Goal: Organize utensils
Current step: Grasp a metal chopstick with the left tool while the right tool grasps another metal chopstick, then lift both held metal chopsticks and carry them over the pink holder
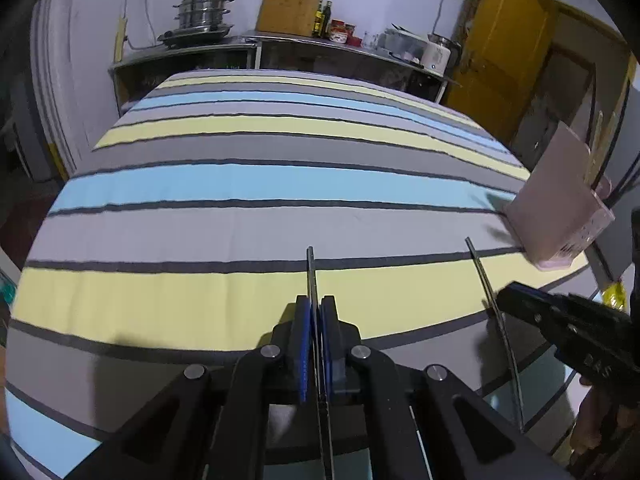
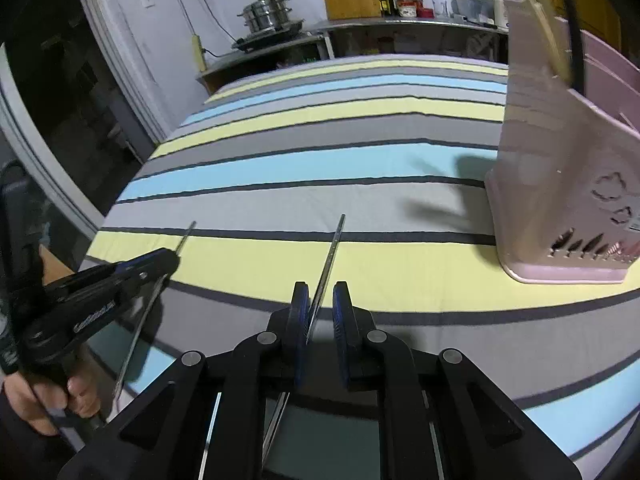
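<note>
Each gripper holds a thin metal utensil above the striped cloth [image 1: 240, 184] on the bench. The left gripper [image 1: 317, 312] has its jaws clamped on one utensil [image 1: 311, 276]; the right gripper [image 2: 320, 300] pinches another utensil [image 2: 330, 256], jaws slightly parted. A pink holder [image 2: 560, 184] stands far right.

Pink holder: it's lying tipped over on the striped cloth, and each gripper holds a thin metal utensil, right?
Not quite. The pink holder stands upright on the striped cloth, with utensils already sticking up out of it, as the right wrist view shows. The rest holds: the left gripper and right gripper each grip a thin metal utensil.
</note>
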The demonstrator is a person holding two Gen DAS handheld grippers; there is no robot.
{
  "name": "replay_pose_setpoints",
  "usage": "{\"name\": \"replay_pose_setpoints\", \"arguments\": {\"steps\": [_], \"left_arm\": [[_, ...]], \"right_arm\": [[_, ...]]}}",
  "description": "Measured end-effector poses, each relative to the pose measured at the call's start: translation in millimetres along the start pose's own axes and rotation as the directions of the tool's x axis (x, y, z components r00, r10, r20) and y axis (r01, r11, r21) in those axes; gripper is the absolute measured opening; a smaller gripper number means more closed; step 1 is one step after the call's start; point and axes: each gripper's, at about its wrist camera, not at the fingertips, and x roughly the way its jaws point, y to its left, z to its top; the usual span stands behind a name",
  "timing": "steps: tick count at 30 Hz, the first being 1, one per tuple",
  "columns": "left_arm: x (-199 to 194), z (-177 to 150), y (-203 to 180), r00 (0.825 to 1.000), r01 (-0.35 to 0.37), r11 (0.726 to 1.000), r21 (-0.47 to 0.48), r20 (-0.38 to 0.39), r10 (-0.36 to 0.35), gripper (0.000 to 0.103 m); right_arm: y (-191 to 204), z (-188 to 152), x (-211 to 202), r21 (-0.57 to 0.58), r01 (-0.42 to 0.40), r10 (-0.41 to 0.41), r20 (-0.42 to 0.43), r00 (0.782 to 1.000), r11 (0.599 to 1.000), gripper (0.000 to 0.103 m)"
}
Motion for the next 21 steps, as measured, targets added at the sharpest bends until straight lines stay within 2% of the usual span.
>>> {"name": "replay_pose_setpoints", "arguments": {"steps": [9,15,17,19,21], "left_arm": [[7,5,-16,0.997,-0.081,0.991,0.108,-0.009,0.082,0.005],[10,8,-18,0.995,-0.101,0.988,0.115,-0.01,0.103,0.005],[10,10,-17,0.995,-0.096,0.99,0.101,-0.014,0.098,0.005],[10,13,-13,0.997,-0.071,0.994,0.078,-0.026,0.073,0.004],[7,15,-10,0.999,-0.038,0.998,0.048,-0.031,0.04,0.004]], "right_arm": [[11,10,17,-0.041,0.069,-0.07,-0.029,0.997,0.997,0.013],[19,15,22,-0.076,0.112,-0.115,-0.04,0.993,0.991,0.011],[17,19,24,-0.066,0.1,-0.103,-0.047,0.994,0.993,0.008],[10,22,22,-0.029,0.05,-0.052,-0.06,0.997,0.998,0.006],[8,22,17,-0.022,0.036,-0.038,-0.052,0.998,0.999,0.006]]}}
